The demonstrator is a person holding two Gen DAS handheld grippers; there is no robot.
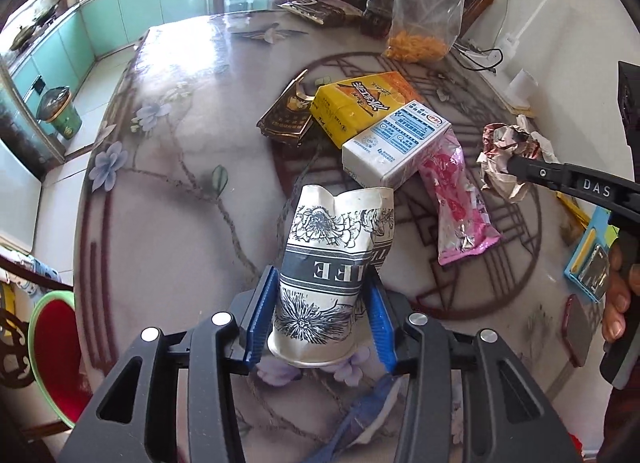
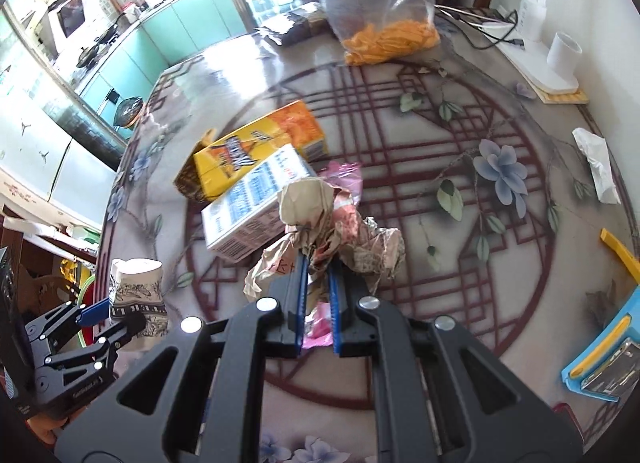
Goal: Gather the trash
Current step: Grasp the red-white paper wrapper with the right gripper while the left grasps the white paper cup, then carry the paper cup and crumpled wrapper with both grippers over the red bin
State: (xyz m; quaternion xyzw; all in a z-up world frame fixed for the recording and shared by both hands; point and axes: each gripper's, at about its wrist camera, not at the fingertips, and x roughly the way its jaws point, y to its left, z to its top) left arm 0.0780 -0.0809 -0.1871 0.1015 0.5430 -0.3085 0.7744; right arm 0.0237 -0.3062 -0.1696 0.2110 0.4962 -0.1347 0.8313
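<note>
Left wrist view: the left gripper point(image 1: 322, 315) jaws clamp a crushed paper cup point(image 1: 332, 259) above the bench point(image 1: 172, 223). Right gripper point(image 2: 318, 295) jaws pinch crumpled paper point(image 2: 332, 231) beside two cartons point(image 2: 248, 183).

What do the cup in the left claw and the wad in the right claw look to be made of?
Cup: seemingly thin matte printed paper, its rim dented in the left claw.
Wad: crumpled printed paper, sharply creased, perhaps partly foil, pinched by the right claw.
</note>
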